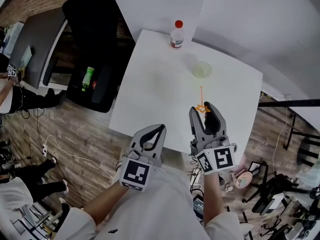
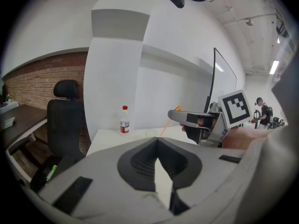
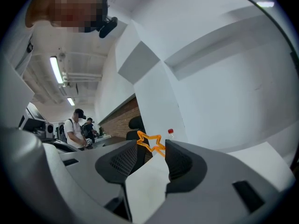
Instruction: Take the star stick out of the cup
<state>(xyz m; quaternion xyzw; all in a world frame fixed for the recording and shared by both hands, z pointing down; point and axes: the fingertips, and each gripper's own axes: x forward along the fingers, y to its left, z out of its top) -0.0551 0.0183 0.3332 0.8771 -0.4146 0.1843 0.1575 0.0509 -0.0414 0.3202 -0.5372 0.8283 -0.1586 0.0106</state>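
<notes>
Jaws of the right gripper (image 3: 152, 146) pinch the star stick (image 3: 150, 143) by its star, right at their tips. Its thin shaft is hidden behind them there. From the head view the shaft points toward the faint cup (image 1: 202, 70), and its end seems just outside. Jaws of the left gripper (image 2: 156, 141) are pressed together with nothing between.

1 star stick (image 1: 201, 98), 1 cup (image 1: 202, 70), 1 bottle (image 1: 176, 35), 2 grippers (image 1: 155, 129) (image 1: 201, 107).

I see matt grey plastic on my right gripper (image 3: 152, 146), dark ribbed pads (image 3: 124, 160), glossy translucent orange plastic star stick (image 3: 157, 147) between the jaws, smooth matt white table (image 1: 150, 84) beneath, pale translucent plastic cup (image 1: 202, 70) ahead
</notes>
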